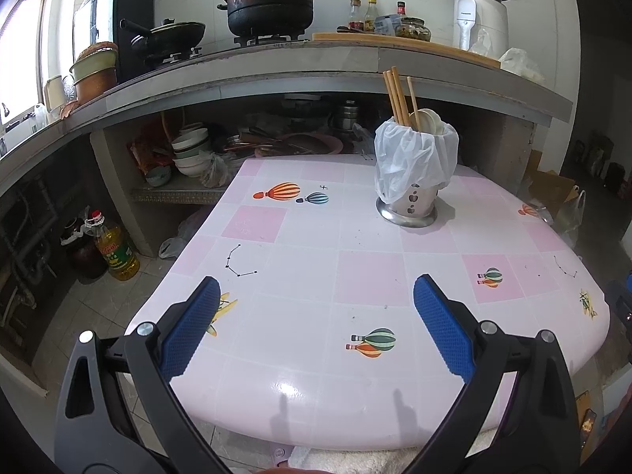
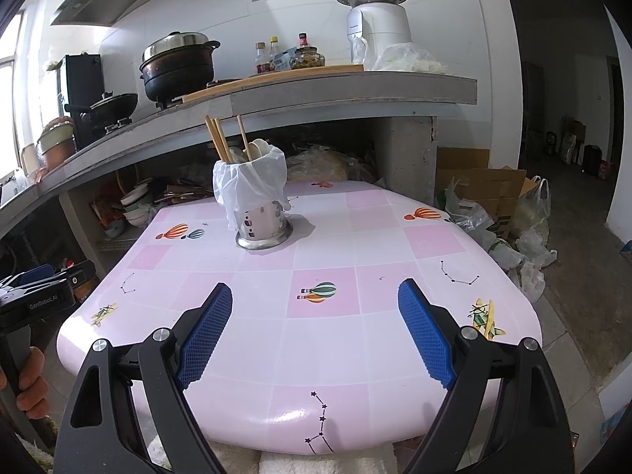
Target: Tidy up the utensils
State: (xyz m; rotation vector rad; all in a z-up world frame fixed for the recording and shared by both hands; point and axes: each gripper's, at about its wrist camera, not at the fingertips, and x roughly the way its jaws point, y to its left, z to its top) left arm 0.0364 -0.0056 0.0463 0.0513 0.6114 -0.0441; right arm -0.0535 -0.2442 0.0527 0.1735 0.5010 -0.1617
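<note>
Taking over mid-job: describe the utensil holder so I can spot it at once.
Start at the pink tiled table below the grey kitchen counter. The utensil holder is the only thing standing on it, toward the far side: a perforated steel cup on a round base, draped with a white plastic bag, wooden chopsticks and pale spoons poking out.

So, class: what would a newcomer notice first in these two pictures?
The steel holder wrapped in a plastic bag, with chopsticks sticking up, stands alone on the pink table. Behind it, a big black pot sits on the counter. Both grippers hover open at the near edge.
</note>
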